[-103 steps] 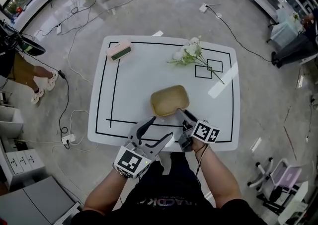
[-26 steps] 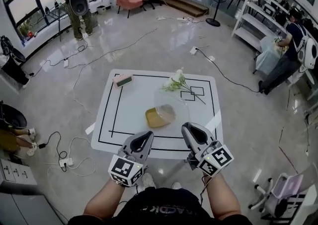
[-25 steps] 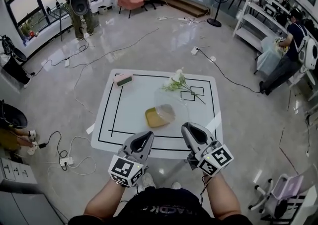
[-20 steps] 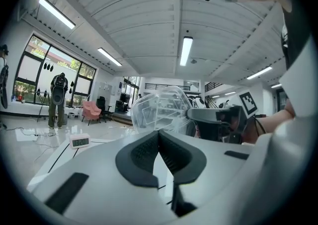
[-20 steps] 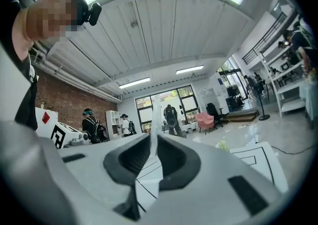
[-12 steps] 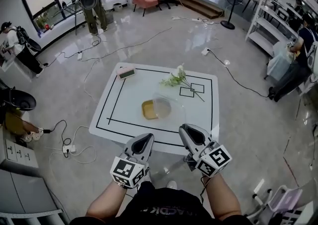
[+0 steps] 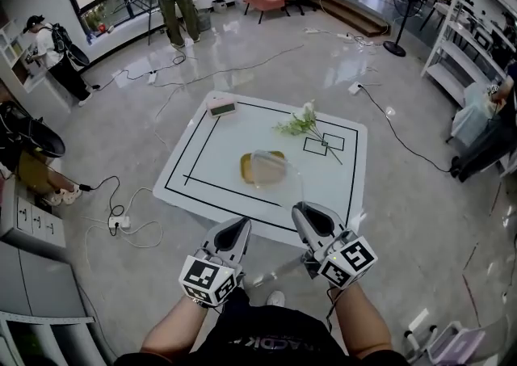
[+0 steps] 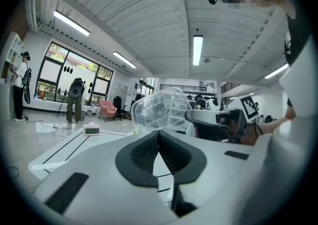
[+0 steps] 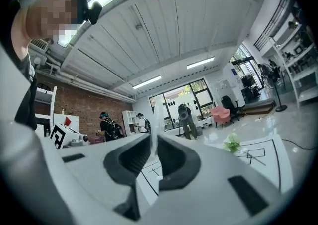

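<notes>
Your right gripper (image 9: 153, 142) has its jaws closed on the thin edge of a clear plastic container (image 9: 154, 112), which rises straight up from between the pads. Your left gripper (image 8: 159, 137) has its jaws pressed together with nothing between them. The container's body shows just past its tips and a little to their right, apart from them. Well beyond and below both pairs of jaws lies the white table (image 7: 212, 153). On it sit a yellow tray (image 7: 246, 167), then white flowers (image 7: 303, 124) ahead of the right jaws. Farthest, ahead of the left jaws, is a pink clock (image 7: 220, 105).
</notes>
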`<state>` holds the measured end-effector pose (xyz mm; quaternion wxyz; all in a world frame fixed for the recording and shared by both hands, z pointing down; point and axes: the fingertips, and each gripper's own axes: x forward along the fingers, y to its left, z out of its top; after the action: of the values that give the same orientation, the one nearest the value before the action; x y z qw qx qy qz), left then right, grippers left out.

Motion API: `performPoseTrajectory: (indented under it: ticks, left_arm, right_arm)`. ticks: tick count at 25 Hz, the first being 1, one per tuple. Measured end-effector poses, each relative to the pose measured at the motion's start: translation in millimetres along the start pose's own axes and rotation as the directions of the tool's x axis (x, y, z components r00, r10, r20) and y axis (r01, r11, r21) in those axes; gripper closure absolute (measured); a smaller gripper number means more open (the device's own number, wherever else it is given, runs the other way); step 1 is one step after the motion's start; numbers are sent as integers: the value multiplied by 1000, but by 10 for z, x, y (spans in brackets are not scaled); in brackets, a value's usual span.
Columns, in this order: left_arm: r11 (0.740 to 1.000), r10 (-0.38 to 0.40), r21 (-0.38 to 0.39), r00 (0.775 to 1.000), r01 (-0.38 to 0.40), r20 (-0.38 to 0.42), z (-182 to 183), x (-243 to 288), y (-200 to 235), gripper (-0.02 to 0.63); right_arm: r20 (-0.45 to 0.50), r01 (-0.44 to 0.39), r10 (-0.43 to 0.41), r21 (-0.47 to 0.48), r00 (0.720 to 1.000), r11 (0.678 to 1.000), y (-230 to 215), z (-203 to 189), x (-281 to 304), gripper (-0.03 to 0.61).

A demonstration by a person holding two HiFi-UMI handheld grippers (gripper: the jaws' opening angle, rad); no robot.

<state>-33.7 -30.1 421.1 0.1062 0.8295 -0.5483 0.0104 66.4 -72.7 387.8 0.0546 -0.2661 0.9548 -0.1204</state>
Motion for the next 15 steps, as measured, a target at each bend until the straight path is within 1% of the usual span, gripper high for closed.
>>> performPoseTrajectory:
  ticks: [5,15]
  left_arm:
    - [1000,24,-5,1000,-24,2,-38,-54,-10,610]
    - [1000,23,19,1000,-23,15,34,-105,-58,609]
  right_arm:
    - [-8,-24,24,17,1000,1000,18,-88,7,535]
    - [4,-23,23,16,1000,1000,77,-94,-32,535]
